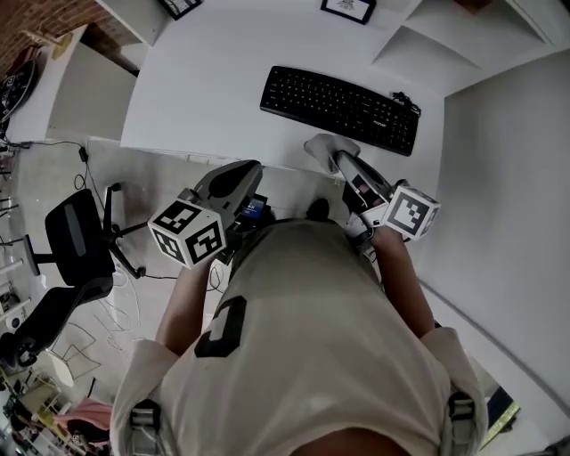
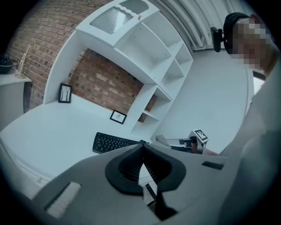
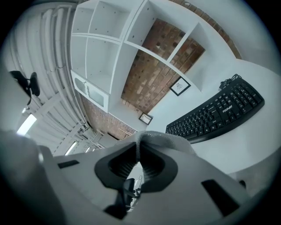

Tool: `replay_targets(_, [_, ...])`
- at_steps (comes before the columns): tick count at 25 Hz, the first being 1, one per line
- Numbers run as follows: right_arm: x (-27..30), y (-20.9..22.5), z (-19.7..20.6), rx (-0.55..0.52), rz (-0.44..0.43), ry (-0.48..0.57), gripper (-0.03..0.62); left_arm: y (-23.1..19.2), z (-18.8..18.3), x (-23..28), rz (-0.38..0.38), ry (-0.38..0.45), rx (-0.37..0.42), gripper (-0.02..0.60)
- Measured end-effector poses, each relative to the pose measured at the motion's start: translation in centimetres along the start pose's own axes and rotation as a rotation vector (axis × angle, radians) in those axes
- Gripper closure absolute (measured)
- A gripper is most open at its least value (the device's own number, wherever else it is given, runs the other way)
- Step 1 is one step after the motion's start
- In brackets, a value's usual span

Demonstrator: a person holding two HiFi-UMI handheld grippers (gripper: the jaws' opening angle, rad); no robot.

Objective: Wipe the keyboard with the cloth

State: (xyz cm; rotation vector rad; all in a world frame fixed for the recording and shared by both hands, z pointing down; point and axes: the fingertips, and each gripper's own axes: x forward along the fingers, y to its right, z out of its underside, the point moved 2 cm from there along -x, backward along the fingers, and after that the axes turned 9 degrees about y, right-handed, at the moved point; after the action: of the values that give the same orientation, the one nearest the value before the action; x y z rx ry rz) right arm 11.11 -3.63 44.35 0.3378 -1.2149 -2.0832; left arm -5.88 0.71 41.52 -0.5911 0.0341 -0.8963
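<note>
the right gripper (image 3: 139,144) pinches the grey cloth (image 1: 326,145) in its jaws just near of the black keyboard (image 1: 343,109), while the left gripper (image 2: 142,148), jaws closed on nothing, hangs to its left.

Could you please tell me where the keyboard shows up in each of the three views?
Head view: the keyboard lies upper centre, on the white desk.
Left gripper view: the keyboard sits left of centre, just above the jaws.
Right gripper view: the keyboard is on the right side, beyond the cloth.
Shared landmark: the small framed picture behind the keyboard.
</note>
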Motion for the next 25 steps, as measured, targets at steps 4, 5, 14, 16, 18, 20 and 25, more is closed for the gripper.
replay_targets(4, [1.0,-1.3,1.8,-0.04,0.024,-0.025,0.579,-0.7,0.0,-2.2,-0.002,0.016,-0.009,0.578])
replay_targets(5, [1.3,-1.7,2.2,-0.039,0.022,-0.028,0.579,-0.9,-0.1,-2.9,-0.006,0.021,-0.009,0.578])
replay_targets(14, [3.4,-6.8,7.0,-0.138,-0.008,-0.09,0.579,-2.6,0.2,-9.7,-0.017,0.058,0.005,0.578])
replay_targets(16, [3.8,-8.0,8.1,-0.136,-0.035,-0.091,0.579,-2.9,0.1,-10.7,-0.008,0.066,0.009,0.578])
replay_targets(18, [4.0,-8.7,8.7,-0.142,-0.042,-0.088,0.579,-2.9,0.0,-11.3,0.006,0.067,0.021,0.578])
replay_targets(20, [4.0,-9.2,9.7,-0.148,-0.039,-0.085,0.579,-3.0,0.1,-11.9,0.023,0.062,0.041,0.578])
replay_targets(25, [3.4,-9.9,11.4,-0.154,-0.022,-0.068,0.579,-3.5,0.3,-13.4,0.046,0.056,0.057,0.578])
